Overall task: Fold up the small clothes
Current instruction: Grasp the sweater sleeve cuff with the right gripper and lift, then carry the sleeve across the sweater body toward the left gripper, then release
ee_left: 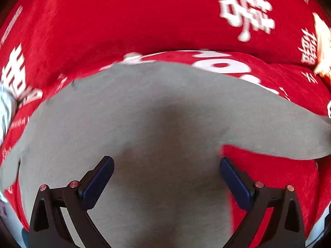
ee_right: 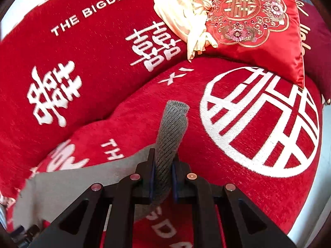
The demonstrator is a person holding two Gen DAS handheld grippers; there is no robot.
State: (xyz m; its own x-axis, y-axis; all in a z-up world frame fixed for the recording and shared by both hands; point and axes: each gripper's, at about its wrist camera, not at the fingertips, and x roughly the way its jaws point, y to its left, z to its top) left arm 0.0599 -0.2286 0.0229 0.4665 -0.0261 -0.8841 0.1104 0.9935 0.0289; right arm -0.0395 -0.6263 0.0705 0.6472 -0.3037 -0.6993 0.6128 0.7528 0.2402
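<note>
A grey knit garment (ee_left: 144, 113) lies spread on a red sofa cover. My left gripper (ee_left: 166, 165) is open just above the garment's body, its blue pads (ee_left: 99, 181) wide apart. In the right wrist view my right gripper (ee_right: 162, 165) is shut on the garment's ribbed grey sleeve cuff (ee_right: 173, 124), which sticks out past the fingertips and is lifted off the cover. The rest of the garment (ee_right: 72, 184) trails down to the left.
The red sofa cover (ee_right: 93, 62) has white characters and lettering. An embroidered red cushion (ee_right: 254, 26) and a crumpled cream cloth (ee_right: 186, 14) sit at the back right. A dark red cushion (ee_right: 316, 51) is at the far right. A striped cloth (ee_left: 6, 111) shows at the left edge.
</note>
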